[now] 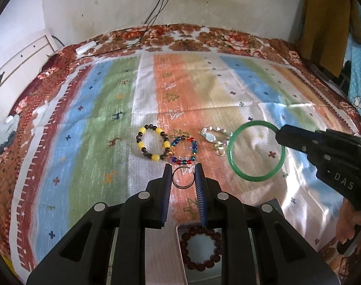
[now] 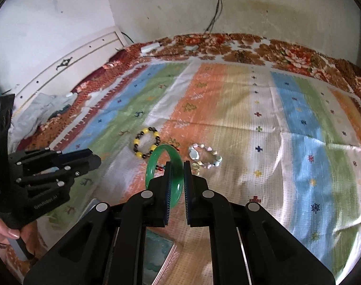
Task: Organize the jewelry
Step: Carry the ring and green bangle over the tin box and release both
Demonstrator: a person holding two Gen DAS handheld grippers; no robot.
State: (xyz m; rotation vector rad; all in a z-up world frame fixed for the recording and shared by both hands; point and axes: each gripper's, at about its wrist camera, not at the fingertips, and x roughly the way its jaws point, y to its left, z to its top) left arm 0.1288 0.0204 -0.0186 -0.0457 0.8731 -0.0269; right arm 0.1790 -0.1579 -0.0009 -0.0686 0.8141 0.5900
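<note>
My left gripper (image 1: 183, 167) is shut on a thin silver ring (image 1: 180, 185), held above the striped cloth (image 1: 97, 118). To the right, my right gripper (image 1: 280, 135) is shut on the rim of a green bangle (image 1: 256, 179), which hangs off the cloth. In the right wrist view the green bangle (image 2: 156, 156) stands upright between the right gripper (image 2: 177, 166) pads, and the left gripper (image 2: 96, 160) shows at the left. On the cloth lie a yellow-and-black bead bracelet (image 1: 142, 131), a multicoloured bead bracelet (image 1: 195, 150) and a pearly white bracelet (image 1: 210, 138).
Under my left gripper an open box (image 1: 179, 239) holds a dark red bead bracelet (image 1: 184, 249). A box (image 2: 161, 251) also shows beneath the right gripper. Cables (image 1: 156, 11) and a white charger (image 1: 85, 46) lie at the bed's far edge by the wall. A headboard (image 1: 19, 59) stands left.
</note>
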